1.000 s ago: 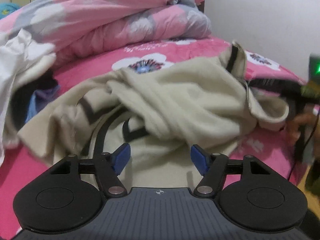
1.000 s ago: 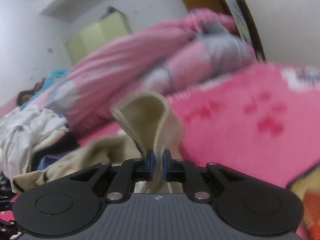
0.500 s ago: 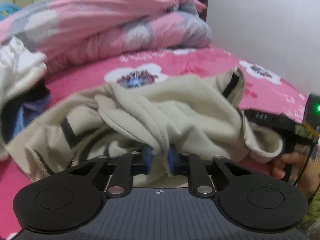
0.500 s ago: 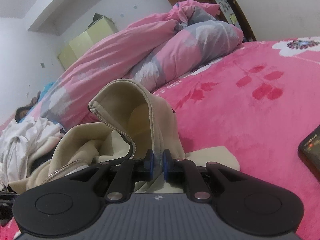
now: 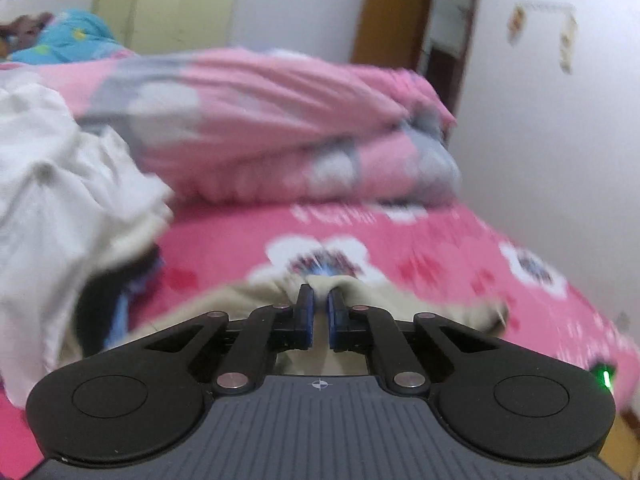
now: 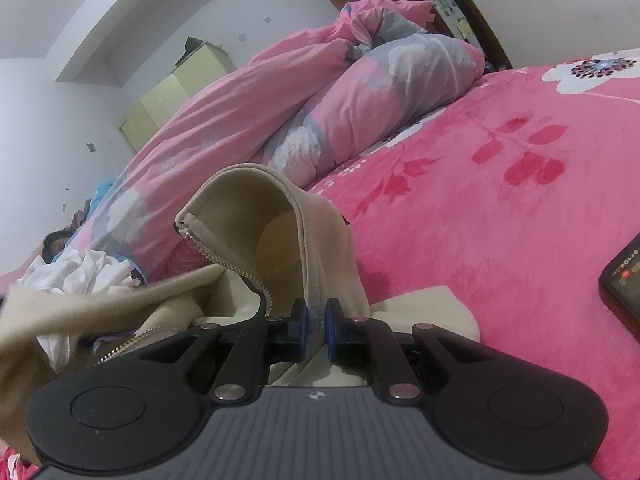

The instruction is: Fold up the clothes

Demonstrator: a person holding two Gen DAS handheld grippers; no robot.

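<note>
On the pink bed [image 6: 500,208], the left gripper [image 5: 319,312] just pinched its jaws onto the beige zip-up hoodie [image 6: 256,216] and lifted it. Right gripper [image 6: 315,320] stays clamped on the hem, so spreading comes next, I reckon.

soft matt beige fleece jacket [image 6: 320,240], metal zipper [image 6: 232,264].

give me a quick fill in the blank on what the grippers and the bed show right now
1. Both grippers are shut on the same ____ zip-up jacket.
2. The right gripper pinches fabric just right of the jacket's metal ____.
3. The bedsheet under the jacket is mainly ____ with flowers.
4. In the right wrist view, a ____ with a lit screen lies at the right edge of the bed.

Missing words: beige; zipper; pink; phone
</note>
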